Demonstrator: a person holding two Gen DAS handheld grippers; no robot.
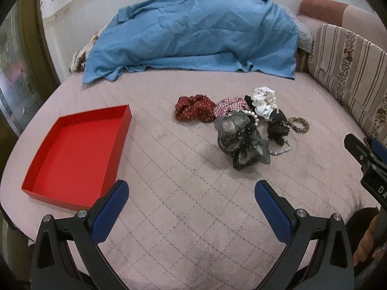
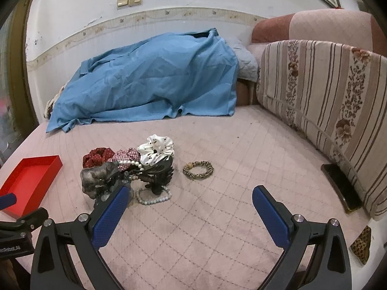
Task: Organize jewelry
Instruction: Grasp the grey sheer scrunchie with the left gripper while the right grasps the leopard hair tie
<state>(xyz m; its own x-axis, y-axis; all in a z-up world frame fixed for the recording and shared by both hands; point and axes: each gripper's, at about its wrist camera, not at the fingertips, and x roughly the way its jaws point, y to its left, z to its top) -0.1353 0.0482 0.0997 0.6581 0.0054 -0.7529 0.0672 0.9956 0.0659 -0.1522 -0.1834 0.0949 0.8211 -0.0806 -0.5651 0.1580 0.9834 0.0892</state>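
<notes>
Tray (image 1: 77, 154) left on bed (image 1: 169, 217); scrunchie pile (image 1: 237, 125) right of it; draped cloth (image 1: 193, 36) behind

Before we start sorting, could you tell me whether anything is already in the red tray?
No, the red tray shows only its bare floor.

Pink quilted mattress (image 2: 217, 145) underfoot of everything, blue sheet (image 2: 150, 84) heaped at its far edge against a scuffed white wall (image 2: 84, 12) with patterned border, striped floral cushion (image 2: 326, 101) right of the sheet, light switches (image 2: 129, 0) above.
</notes>
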